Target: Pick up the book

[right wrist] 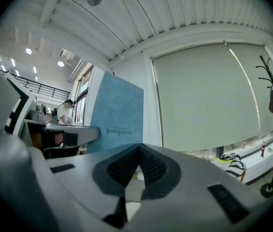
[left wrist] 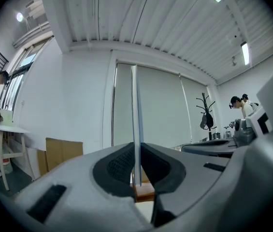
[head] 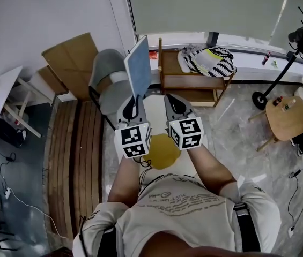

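**A:** So, left tongs (head: 131,111), what've they got?

**B:** Clamped on the book (head: 138,68). Pads pinch its bottom edge. Thin blue bk, standing upright, rising straight past the tips. Left gripper view shows it edge-on, nothing else betw. the pads.

**A:** And the right tongs (head: 177,107)?

**B:** Closed, tips meeting, nothing betw. them. They sit just beside the left pair, about level w/ them, both pointing fwd. Not touching the bk.

**A:** Bk from that side?

**B:** Right gripper view has its blue cover up on the left of the right tongs, w/ "notebook" printed low on it.

**A:** Under the tongs?

**B:** Pale worktop (head: 154,108) below & betw. them. Round yellow thing (head: 162,150) just behind them on it, can't tell what it is.

**A:** Further out?

**B:** Grey chair (head: 106,82) ahead-left of the left tongs, behind the bk. Wooden shelf unit (head: 190,83) ahead of the right tongs, w/ a striped black/white cloth (head: 208,61) on top, some yellow in it. Cardboard sheets (head: 72,58) further left, against the wall. Slatted wooden bench (head: 76,159) on the floor left of the left tongs. Round wooden stool (head: 288,118) well off to the right, small items on it. Black coat stand (head: 300,39) beyond that, by the window blind.
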Tool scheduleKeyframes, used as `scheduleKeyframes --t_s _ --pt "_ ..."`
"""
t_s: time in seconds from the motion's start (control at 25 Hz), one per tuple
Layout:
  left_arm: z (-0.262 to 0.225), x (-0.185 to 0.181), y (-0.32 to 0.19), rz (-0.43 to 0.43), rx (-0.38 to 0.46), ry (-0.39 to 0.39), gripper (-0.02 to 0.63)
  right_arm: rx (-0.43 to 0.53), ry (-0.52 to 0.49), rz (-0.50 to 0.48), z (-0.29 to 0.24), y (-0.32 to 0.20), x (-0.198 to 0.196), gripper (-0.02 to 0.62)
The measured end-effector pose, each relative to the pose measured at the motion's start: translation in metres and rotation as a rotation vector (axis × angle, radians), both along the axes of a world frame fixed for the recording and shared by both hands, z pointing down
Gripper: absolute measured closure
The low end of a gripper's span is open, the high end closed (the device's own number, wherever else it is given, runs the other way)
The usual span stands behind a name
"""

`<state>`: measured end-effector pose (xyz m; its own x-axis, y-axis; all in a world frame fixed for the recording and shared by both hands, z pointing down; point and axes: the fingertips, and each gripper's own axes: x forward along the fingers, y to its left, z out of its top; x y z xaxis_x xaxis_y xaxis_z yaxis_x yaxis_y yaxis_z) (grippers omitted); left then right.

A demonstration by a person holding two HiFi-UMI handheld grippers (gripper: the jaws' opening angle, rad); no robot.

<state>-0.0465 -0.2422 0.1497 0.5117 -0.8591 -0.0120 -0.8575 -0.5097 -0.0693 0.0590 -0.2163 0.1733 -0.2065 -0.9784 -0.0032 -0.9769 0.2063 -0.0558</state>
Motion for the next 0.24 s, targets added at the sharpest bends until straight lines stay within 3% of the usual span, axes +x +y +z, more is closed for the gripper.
scheduleKeyframes --t_s 0.24 --pt "-0.002 0.002 -0.0025 0.007 0.001 0.012 0.555 -0.017 0.011 -0.001 0.0056 -0.0039 -0.0009 0.571"
